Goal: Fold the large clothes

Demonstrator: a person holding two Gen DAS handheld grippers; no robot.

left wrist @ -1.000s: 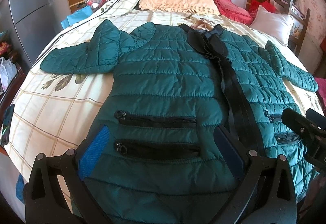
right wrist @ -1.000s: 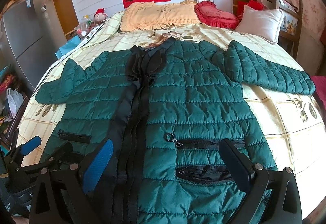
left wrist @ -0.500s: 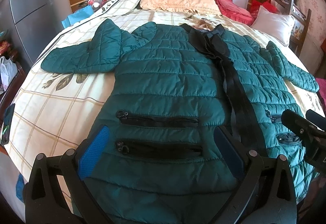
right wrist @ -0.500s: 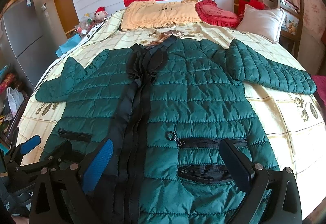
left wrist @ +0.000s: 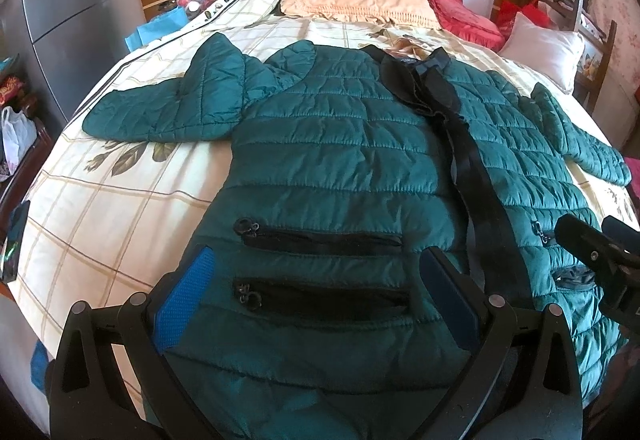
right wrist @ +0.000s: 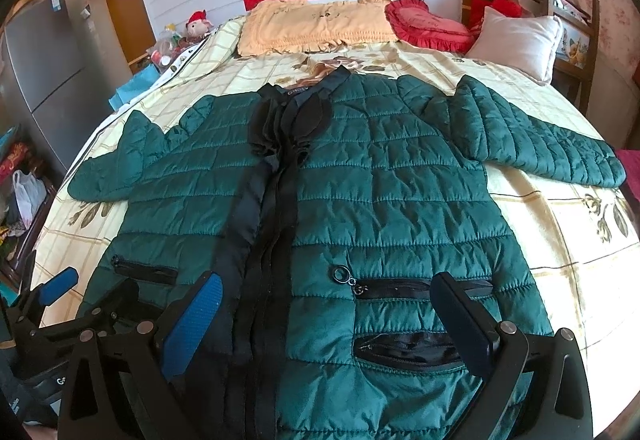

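A large dark green quilted jacket [left wrist: 340,160] lies flat, front up, on the bed, with a black zip placket down its middle and both sleeves spread out; it also shows in the right wrist view [right wrist: 384,192]. My left gripper [left wrist: 316,280] is open, above the jacket's left pockets near the hem. My right gripper [right wrist: 328,300] is open, above the hem between the placket and the right pockets. Neither holds anything. The right gripper shows at the right edge of the left wrist view [left wrist: 600,252]; the left gripper shows at the lower left of the right wrist view [right wrist: 60,292].
The bed [left wrist: 100,224] has a cream checked sheet with leaf prints. An orange pillow [right wrist: 316,24], a red cushion [right wrist: 428,24] and a white pillow [right wrist: 516,40] lie at the head. A grey fridge [left wrist: 72,0] stands left; a wooden chair [right wrist: 572,12] stands right.
Both grippers have moved slightly away from the jacket's hem; the jacket has not moved. Both stay open.
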